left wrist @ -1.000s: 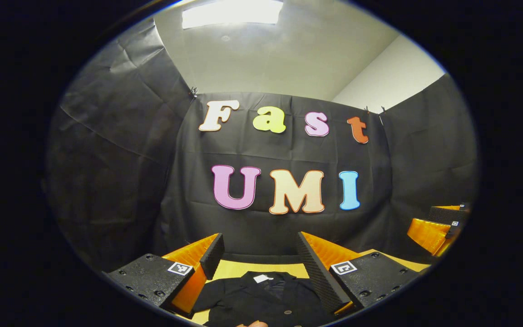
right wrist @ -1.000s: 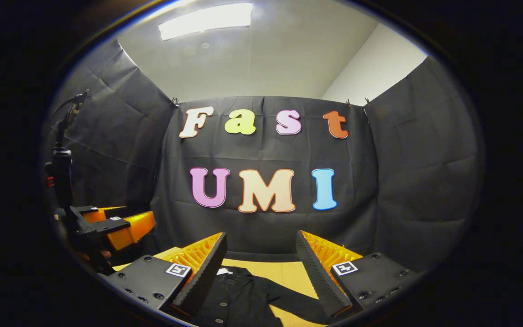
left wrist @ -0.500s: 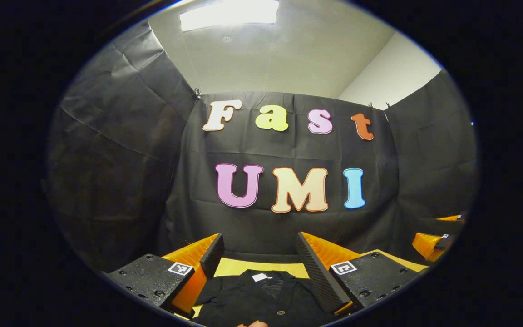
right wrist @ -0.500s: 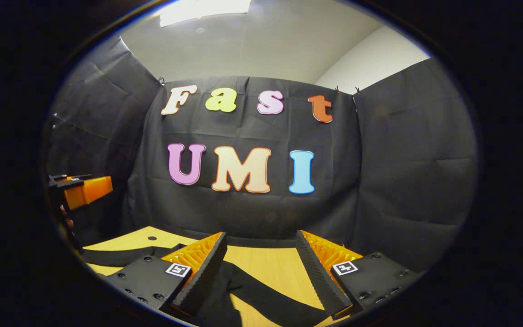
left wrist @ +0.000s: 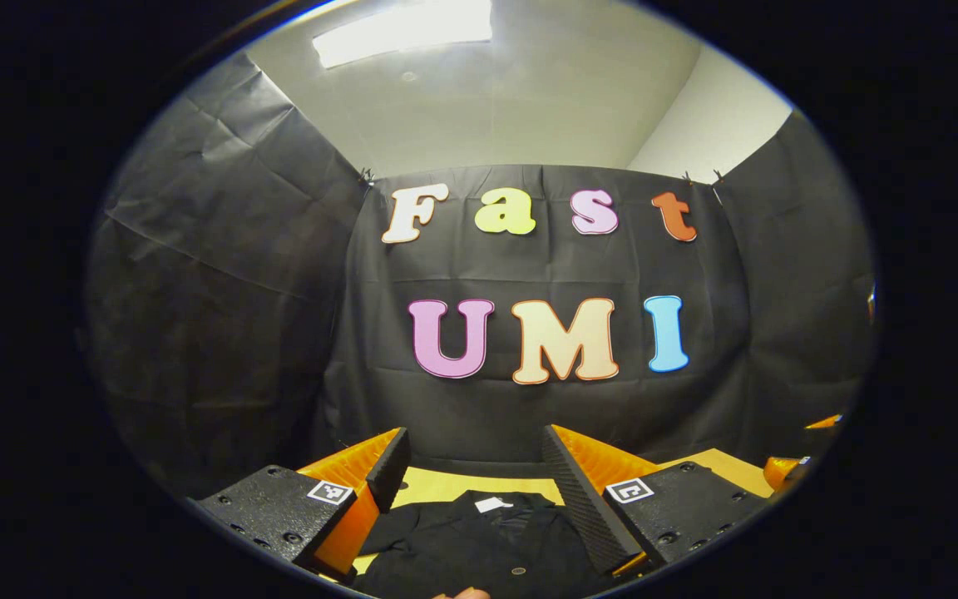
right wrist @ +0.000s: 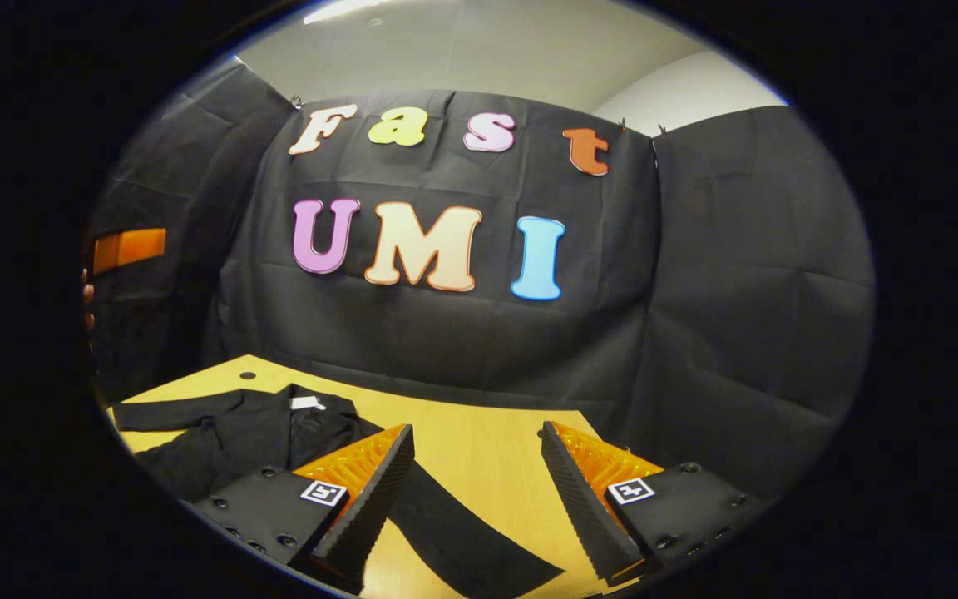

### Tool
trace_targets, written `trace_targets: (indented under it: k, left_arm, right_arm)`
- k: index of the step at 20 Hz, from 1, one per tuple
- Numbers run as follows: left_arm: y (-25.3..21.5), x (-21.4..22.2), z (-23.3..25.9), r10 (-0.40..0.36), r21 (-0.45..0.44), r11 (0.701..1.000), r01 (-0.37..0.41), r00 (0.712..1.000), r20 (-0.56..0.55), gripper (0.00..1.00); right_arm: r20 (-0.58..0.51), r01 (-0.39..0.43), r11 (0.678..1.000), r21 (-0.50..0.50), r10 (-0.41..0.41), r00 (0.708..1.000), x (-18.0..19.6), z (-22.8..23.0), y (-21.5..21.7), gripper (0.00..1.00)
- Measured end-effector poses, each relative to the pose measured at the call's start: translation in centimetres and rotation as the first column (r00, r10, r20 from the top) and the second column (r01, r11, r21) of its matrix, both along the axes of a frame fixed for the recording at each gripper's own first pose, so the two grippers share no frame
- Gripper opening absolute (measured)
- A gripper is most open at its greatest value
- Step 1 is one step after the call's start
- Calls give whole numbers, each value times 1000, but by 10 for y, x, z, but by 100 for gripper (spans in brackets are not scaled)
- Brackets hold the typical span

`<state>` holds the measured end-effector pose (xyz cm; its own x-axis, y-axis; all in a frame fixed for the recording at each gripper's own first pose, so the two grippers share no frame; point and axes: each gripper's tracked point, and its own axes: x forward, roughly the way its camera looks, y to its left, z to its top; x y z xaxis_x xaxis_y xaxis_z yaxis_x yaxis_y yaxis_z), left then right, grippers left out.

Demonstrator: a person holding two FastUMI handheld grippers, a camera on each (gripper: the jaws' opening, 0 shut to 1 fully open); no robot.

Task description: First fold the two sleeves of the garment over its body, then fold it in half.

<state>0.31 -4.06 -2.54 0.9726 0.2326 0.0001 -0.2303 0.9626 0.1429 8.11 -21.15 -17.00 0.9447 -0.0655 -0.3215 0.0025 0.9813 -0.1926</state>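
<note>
The bench [right wrist: 479, 441] is a light wood-toned top, bare apart from the garment, with a small dark round mark [right wrist: 248, 375] near its far left corner. Black cloth walls [right wrist: 737, 291] enclose it on the far side and both flanks; above them run a pale ceiling and a lit ceiling panel [left wrist: 404, 23].

The black garment [right wrist: 238, 433] lies flat toward the bench's left part in the right gripper view, collar toward the far edge, one sleeve [right wrist: 462, 541] stretched out toward the near right, unfolded. A white neck label [right wrist: 306, 403] sits at the collar; its writing is too small to read. In the left gripper view a button [left wrist: 517, 571] shows on the garment front.

The left gripper [left wrist: 475, 466] hangs above the garment's collar area, fingers spread wide, holding nothing. The right gripper [right wrist: 476, 466] is likewise spread wide and empty, with the sleeve passing beneath its left finger; contact cannot be judged.

Square coded markers [right wrist: 321, 492] are fixed on the gripper bodies.
</note>
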Motion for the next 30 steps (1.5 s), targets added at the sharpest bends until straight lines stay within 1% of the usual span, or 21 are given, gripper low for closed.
trace_targets:
  k: [2, 3, 4, 6, 10, 11, 12, 15, 20, 23, 24, 25, 26, 27, 28, 29, 30]
  left_arm:
    - [-4, -1, 1, 12, 21, 1000, -12, 1000, -1, 94]
    - [-7, -1, 2, 15, 28, 1000, -15, 1000, -2, 94]
    - [-10, 0, 1, 16, 32, 999, -16, 1000, -4, 94]
    - [-15, 1, -1, 18, 39, 999, -18, 1000, -13, 94]
    - [-24, 3, -3, 23, 46, 999, -22, 999, -23, 95]
    - [-26, 4, -3, 23, 49, 999, -22, 999, -26, 94]
    - [-29, 3, -3, 23, 51, 998, -22, 999, -28, 95]
    - [-34, 3, -3, 23, 63, 998, -21, 999, -34, 95]
    - [-34, 2, -7, 26, 66, 998, -23, 999, -45, 94]
    - [-30, 0, -7, 32, 63, 998, -28, 998, -48, 95]
    - [-27, -1, -7, 37, 63, 997, -34, 998, -48, 95]
    - [-23, -2, -9, 44, 61, 997, -41, 998, -49, 94]
    - [-21, -2, -9, 48, 57, 997, -45, 998, -50, 95]
    - [-18, -3, -10, 52, 52, 997, -49, 997, -51, 95]
    - [-14, -2, -12, 53, 47, 998, -50, 997, -55, 95]
    - [-10, -3, -13, 54, 43, 998, -52, 997, -58, 95]
    - [-6, -3, -14, 57, 39, 998, -55, 997, -59, 95]
  right_arm:
    - [-40, 20, 1000, 0, -20, 999, 3, -22, -21, 99]
    - [-62, 30, 1000, -2, -30, 998, 4, -34, -32, 98]
    - [-84, 36, 999, -3, -37, 996, 6, -44, -40, 99]
    - [-135, 47, 999, -14, -49, 990, 6, -69, -57, 98]
    - [-253, 59, 998, -29, -65, 965, -5, -121, -84, 98]
    - [-285, 57, 998, -32, -64, 956, -9, -133, -88, 99]
    - [-321, 53, 998, -34, -61, 945, -14, -146, -91, 98]
    - [-426, 59, 997, -46, -72, 902, -31, -184, -100, 99]
    - [-532, 68, 997, -42, -80, 843, -53, -228, -108, 99]
    - [-596, 78, 996, -39, -86, 798, -69, -251, -112, 100]
    - [-619, 67, 997, -37, -75, 781, -75, -257, -111, 99]
    - [-622, 75, 997, -24, -74, 779, -74, -256, -111, 100]
    - [-631, 79, 997, -4, -63, 773, -74, -257, -110, 98]
    - [-644, 76, 996, 50, -26, 765, -76, -260, -102, 96]
    - [-642, 86, 993, 80, -15, 767, -78, -262, -97, 93]
    - [-623, 83, 992, 99, -3, 782, -74, -261, -93, 65]
    - [-630, 87, 990, 107, 0, 776, -75, -263, -91, 39]
